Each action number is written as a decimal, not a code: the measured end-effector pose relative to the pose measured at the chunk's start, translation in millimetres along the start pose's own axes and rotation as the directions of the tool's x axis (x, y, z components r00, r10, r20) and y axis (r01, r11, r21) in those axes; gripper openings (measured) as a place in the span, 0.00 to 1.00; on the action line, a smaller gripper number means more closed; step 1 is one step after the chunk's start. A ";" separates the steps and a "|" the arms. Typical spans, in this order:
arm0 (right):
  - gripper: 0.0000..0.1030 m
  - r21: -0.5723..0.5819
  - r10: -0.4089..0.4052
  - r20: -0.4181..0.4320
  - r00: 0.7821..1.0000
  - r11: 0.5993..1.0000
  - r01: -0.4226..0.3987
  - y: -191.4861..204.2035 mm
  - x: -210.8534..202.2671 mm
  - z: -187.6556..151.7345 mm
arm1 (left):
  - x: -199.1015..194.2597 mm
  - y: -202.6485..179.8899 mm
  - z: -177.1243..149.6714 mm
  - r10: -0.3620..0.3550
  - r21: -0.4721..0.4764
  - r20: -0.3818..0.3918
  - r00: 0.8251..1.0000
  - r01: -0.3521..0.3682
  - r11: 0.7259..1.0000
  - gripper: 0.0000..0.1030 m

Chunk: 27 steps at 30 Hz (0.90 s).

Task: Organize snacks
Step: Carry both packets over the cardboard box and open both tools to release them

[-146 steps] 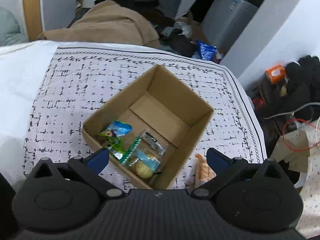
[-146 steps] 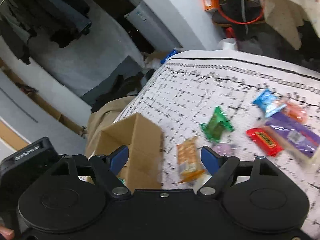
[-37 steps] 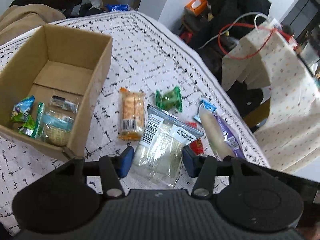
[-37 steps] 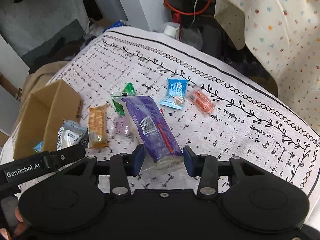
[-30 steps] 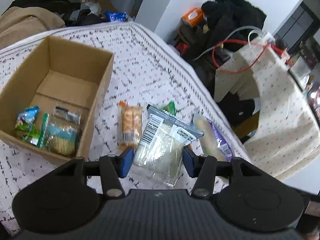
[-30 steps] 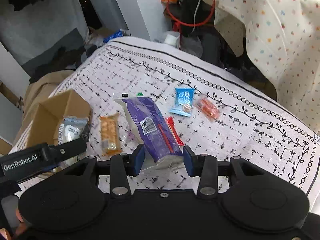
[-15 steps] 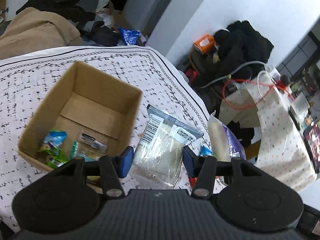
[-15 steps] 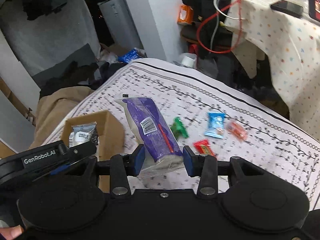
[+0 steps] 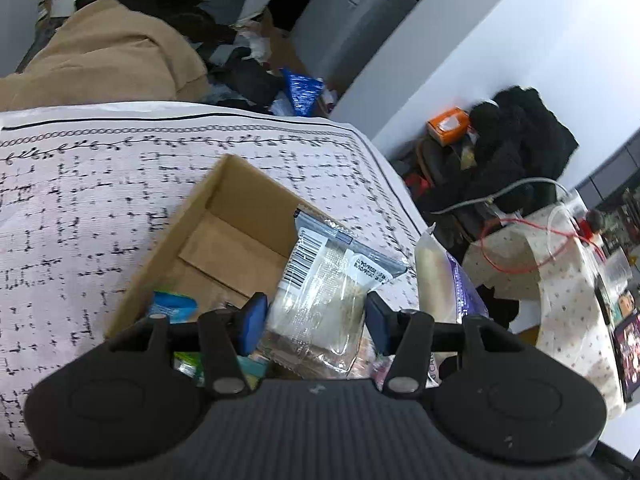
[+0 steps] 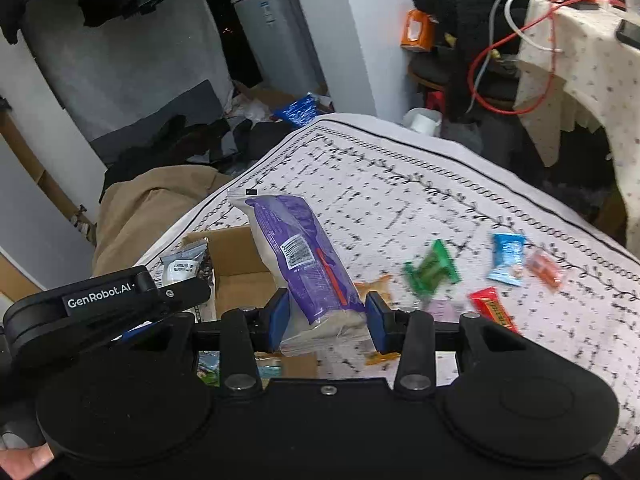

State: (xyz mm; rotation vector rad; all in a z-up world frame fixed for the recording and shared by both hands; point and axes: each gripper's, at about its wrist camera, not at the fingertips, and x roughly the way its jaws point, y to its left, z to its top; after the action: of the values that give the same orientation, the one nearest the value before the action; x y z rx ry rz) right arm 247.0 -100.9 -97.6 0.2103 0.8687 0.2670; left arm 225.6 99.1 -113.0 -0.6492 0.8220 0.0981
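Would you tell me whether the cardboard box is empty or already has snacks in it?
Partly filled. The open cardboard box shows a blue packet and a green one at its near end, while the far floor is bare cardboard.

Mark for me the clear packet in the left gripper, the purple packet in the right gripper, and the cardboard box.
clear packet (image 9: pixel 320 292), left wrist view, on its transparent middle.
purple packet (image 10: pixel 304 256), right wrist view, on the purple face near the barcode.
cardboard box (image 9: pixel 236 196), left wrist view, on its inner far wall.
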 end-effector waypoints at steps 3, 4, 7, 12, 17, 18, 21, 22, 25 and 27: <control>0.39 -0.004 0.008 -0.012 1.000 1.000 -0.008 9.4 9.3 -1.1 | 2.6 12.7 6.9 0.015 -0.033 -0.002 1.000 -0.015 0.999 0.51; 0.39 -0.006 0.011 -0.018 1.000 1.000 -0.011 12.4 12.9 -1.2 | 3.4 16.5 8.9 0.022 -0.043 -0.002 1.000 -0.022 0.999 0.51; 0.39 -0.014 0.021 -0.030 0.999 1.000 -0.021 19.8 21.0 -1.7 | 5.1 24.4 13.9 0.035 -0.062 -0.002 0.999 -0.035 0.997 0.51; 0.39 -0.015 0.031 -0.044 0.999 0.999 -0.032 29.1 32.7 -0.1 | 11.4 35.5 20.6 0.046 -0.094 -0.015 0.999 -0.047 0.994 0.51; 0.39 -0.004 0.053 -0.048 0.997 0.999 -0.054 36.8 44.4 2.0 | 13.0 47.8 29.4 0.062 -0.123 -0.010 0.998 -0.062 0.990 0.51; 0.40 -0.001 0.065 -0.047 0.997 0.998 -0.065 38.7 47.4 2.3 | 12.9 50.4 31.4 0.067 -0.130 -0.008 0.998 -0.068 0.989 0.51; 0.49 0.023 0.098 -0.058 0.993 0.995 -0.097 39.0 54.6 3.5 | 12.8 54.2 34.4 0.102 -0.135 0.006 0.995 -0.100 0.986 0.54; 0.55 0.025 0.098 -0.058 0.994 0.995 -0.097 38.5 54.7 3.7 | 12.0 54.8 35.4 0.121 -0.134 0.016 0.993 -0.118 0.984 0.55; 0.58 -0.001 0.093 -0.052 0.994 0.996 -0.093 36.4 50.8 4.0 | 9.1 55.4 36.6 0.119 -0.142 0.031 0.992 -0.113 0.983 0.66; 0.59 -0.011 0.082 -0.051 0.995 0.997 -0.083 30.5 45.8 3.3 | 8.7 52.8 35.7 0.117 -0.133 0.034 0.993 -0.112 0.985 0.75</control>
State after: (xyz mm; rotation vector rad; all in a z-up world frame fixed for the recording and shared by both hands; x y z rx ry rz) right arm 273.3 -57.9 -119.8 0.2285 0.9096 0.3561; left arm 237.6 160.5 -127.7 -0.7209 0.8171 0.2711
